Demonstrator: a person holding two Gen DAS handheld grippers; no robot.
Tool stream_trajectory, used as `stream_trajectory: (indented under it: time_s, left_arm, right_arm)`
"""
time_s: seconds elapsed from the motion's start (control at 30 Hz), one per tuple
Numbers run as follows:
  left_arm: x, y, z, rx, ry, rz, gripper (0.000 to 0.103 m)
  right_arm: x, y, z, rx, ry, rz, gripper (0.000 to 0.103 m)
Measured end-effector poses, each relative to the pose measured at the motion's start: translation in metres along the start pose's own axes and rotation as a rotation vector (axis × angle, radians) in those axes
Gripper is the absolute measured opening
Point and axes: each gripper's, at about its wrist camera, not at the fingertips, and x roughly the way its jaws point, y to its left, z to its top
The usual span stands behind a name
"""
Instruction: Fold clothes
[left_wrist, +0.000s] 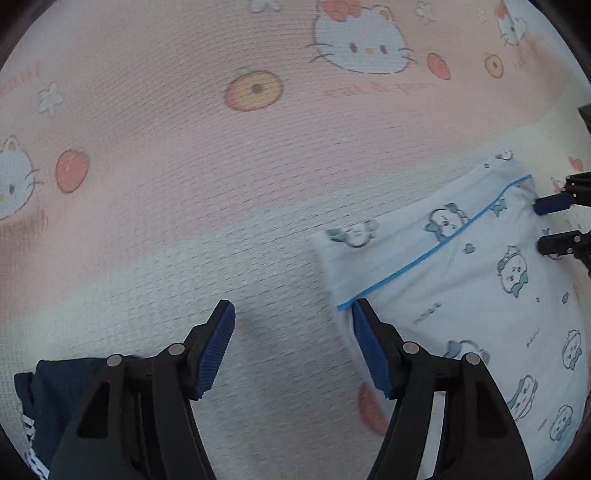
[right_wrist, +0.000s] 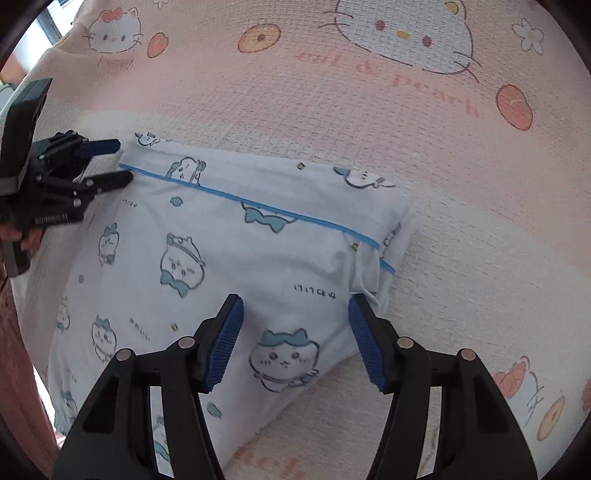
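Lying folded on a pink cartoon-cat sheet (right_wrist: 369, 122) printed "peach": white garment (right_wrist: 229, 258) with blue-bowed characters, blue piping (right_wrist: 258, 203) running slantwise along its long axis. Hovering wide open over its near edge: right tool (right_wrist: 295, 341). Beside its piped corner, likewise spread: left tool (left_wrist: 291, 347). Seen only from left wrist: navy cloth (left_wrist: 55, 402).

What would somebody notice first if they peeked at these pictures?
Probably the white garment with little blue cartoon animals and a bright blue trim line, lying partly folded on the pink cat-and-peach blanket. Next, the two black grippers with blue pads: the right gripper hangs open over the garment's near edge, and the left gripper is open beside its corner. A dark navy cloth peeks in at the left view's bottom corner.
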Motion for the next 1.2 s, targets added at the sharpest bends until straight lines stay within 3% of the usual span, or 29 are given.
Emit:
stream_trajectory:
  time_s: [0.1,0.23,0.33,0.47,0.53,0.6,0.67,0.73,0.77,0.87,0.93,1.03,1.13,1.2]
  left_arm:
    - [-0.008,0.003,0.007,-0.027,-0.043,0.002,0.068]
    - [0.005,-0.011,0.023,-0.052,-0.053,-0.066,0.068]
    - [0.02,-0.01,0.027,-0.074,-0.006,-0.034,0.068]
    - [0.002,0.017,0.035,-0.195,-0.032,-0.063,0.068]
    - [-0.005,0.021,0.039,-0.209,-0.071,-0.085,0.068]
    - [0.005,0.015,0.043,-0.154,-0.012,0.014,0.068]
    - [0.012,0.013,0.047,-0.126,0.037,0.102,0.068]
    - [0.005,0.023,0.05,-0.185,0.019,0.088,0.068]
    - [0.001,0.024,0.051,-0.196,0.006,0.076,0.068]
    - [-0.009,0.014,0.055,-0.176,-0.03,0.041,0.068]
    - [-0.003,-0.003,0.058,-0.132,-0.034,0.01,0.068]
    - [0.002,-0.039,0.062,-0.064,-0.042,-0.078,0.068]
    - [0.014,-0.08,0.061,0.06,0.001,-0.035,0.068]
    - [0.024,-0.093,0.06,0.086,0.043,0.044,0.068]
  right_arm:
    - [-0.013,-0.022,-0.004,0.021,-0.006,0.007,0.056]
    - [-0.021,-0.034,0.019,0.14,-0.125,-0.051,0.057]
    - [0.013,-0.045,0.029,0.213,-0.054,-0.136,0.057]
    - [-0.003,-0.075,0.023,0.299,-0.086,-0.061,0.059]
    - [-0.024,-0.077,0.025,0.258,-0.164,-0.03,0.061]
    - [-0.021,-0.068,0.032,0.21,-0.16,-0.066,0.062]
    - [0.002,-0.073,0.039,0.228,-0.088,-0.081,0.062]
    - [0.022,-0.076,0.042,0.278,-0.033,-0.055,0.063]
    - [0.015,-0.082,0.039,0.302,-0.055,-0.056,0.063]
    - [-0.005,-0.099,0.029,0.375,-0.12,-0.058,0.063]
    - [-0.006,-0.106,0.023,0.399,-0.102,-0.096,0.063]
    - [0.0,-0.1,0.017,0.454,-0.114,-0.006,0.063]
    - [0.018,-0.081,0.014,0.406,-0.075,0.012,0.063]
    - [0.021,-0.069,0.003,0.322,-0.056,-0.017,0.063]
